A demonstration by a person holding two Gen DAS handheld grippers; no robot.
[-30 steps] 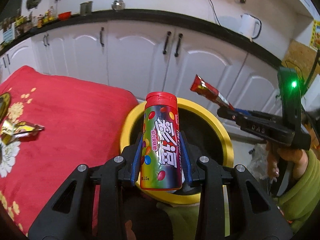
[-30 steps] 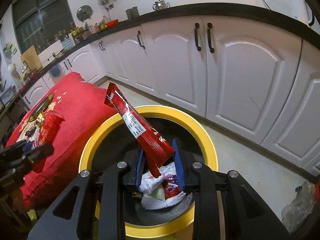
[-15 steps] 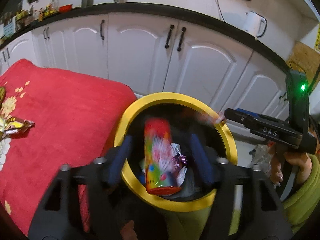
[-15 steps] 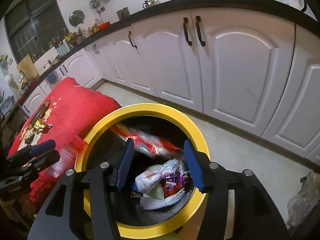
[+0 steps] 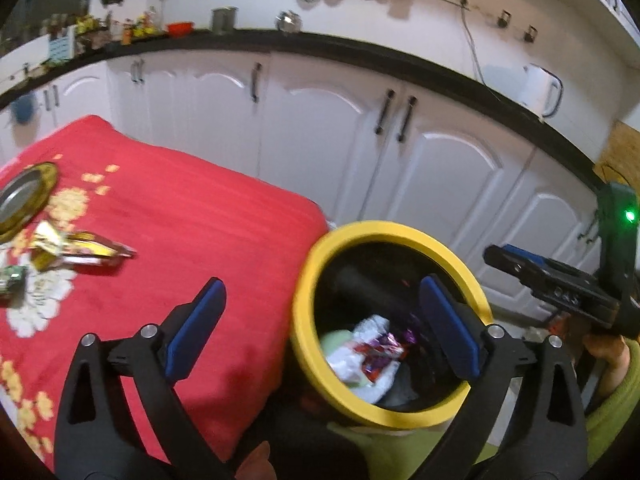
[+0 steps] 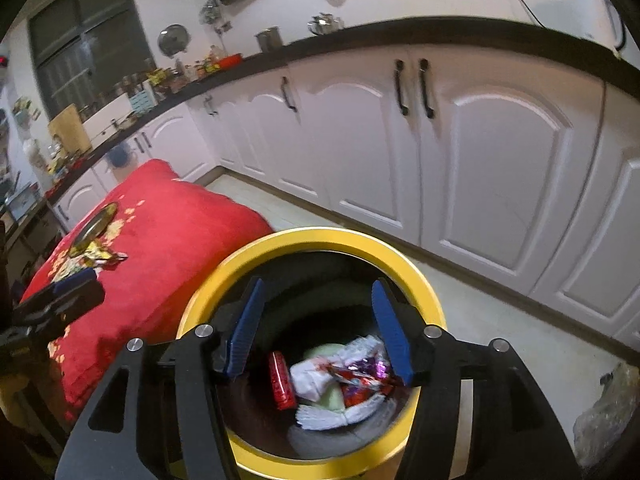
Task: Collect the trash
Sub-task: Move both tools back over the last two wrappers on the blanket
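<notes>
A yellow-rimmed trash bin [image 5: 400, 232] [image 6: 320, 238] stands beside a table with a red cloth [image 5: 192, 232]. Inside lie white tissues and wrappers [image 6: 344, 376] and the red candy tube [image 6: 282, 380]. My left gripper [image 5: 320, 328] is open and empty, spanning the table's edge and the bin's left rim. My right gripper [image 6: 320, 328] is open and empty right above the bin's mouth; it also shows in the left wrist view [image 5: 560, 288]. Gold wrappers [image 5: 76, 246] [image 6: 98, 256] lie on the cloth at the left.
A gold-rimmed plate [image 5: 24, 200] sits at the cloth's far left, with a small green item [image 5: 10, 284] near it. White kitchen cabinets [image 6: 460, 152] run behind the bin. A clear plastic bag [image 6: 608, 412] lies on the floor at the right.
Both grippers opened. The candy tube dropped from the left one and the red wrapper from the right one into the bin. The left gripper has swung left toward the table.
</notes>
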